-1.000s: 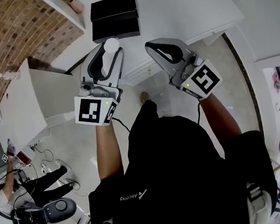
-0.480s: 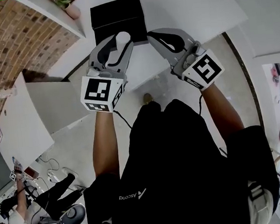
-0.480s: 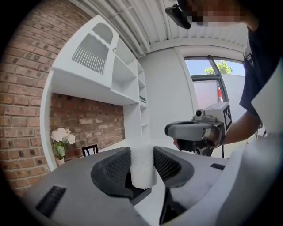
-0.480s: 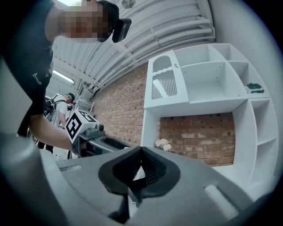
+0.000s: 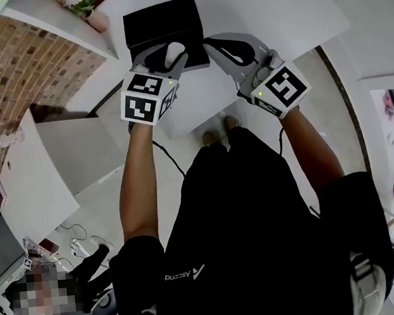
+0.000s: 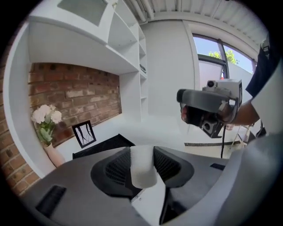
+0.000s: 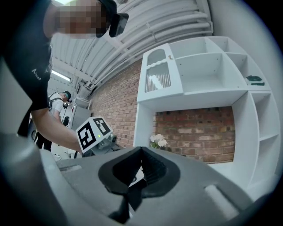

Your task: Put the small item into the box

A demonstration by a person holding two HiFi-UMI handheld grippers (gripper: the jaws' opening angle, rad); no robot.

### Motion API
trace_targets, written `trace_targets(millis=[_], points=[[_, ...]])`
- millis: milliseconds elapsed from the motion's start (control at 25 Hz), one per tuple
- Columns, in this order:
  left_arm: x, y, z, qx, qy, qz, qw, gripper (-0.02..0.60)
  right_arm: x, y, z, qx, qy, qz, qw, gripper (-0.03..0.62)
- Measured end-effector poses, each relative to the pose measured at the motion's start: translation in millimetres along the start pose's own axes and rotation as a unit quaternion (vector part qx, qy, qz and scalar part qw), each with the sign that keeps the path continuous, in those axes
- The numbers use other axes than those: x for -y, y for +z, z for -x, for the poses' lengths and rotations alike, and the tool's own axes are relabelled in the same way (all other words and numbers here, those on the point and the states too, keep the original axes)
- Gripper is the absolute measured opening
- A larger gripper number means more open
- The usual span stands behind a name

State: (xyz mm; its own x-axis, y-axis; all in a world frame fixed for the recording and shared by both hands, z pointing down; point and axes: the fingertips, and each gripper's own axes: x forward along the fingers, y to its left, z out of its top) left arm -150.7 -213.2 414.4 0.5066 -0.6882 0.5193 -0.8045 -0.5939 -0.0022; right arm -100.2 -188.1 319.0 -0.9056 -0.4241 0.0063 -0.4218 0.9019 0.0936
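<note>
The left hand-held gripper [image 5: 168, 58] is clenched on the small item [image 6: 142, 165], a white roll-shaped piece pinched between its jaws, with its long axis running roughly along them. The black box [image 5: 161, 19] sits on the white table [image 5: 252, 4] directly on the far side of that gripper, its near edge right at the jaw tips. The right hand-held gripper [image 5: 209, 44] is closed and empty, just right of the box's near corner. The left one is plainly placed to carry the item forward over the box.
</note>
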Motion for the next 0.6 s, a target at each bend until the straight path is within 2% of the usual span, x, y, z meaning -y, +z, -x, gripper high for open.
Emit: trace_targets(millis=[280,600], points=[[-22,-32,-51,-0.102,-0.005,0.009,0.9947,0.163,26,-6,-7,-0.01,0.011,-0.025,1.0,0.002],[-38,-67,-92,-0.196,-0.01,0.03,0.98,0.163,58,-29,-11,-0.018,0.017,-0.041,0.999,0.002]])
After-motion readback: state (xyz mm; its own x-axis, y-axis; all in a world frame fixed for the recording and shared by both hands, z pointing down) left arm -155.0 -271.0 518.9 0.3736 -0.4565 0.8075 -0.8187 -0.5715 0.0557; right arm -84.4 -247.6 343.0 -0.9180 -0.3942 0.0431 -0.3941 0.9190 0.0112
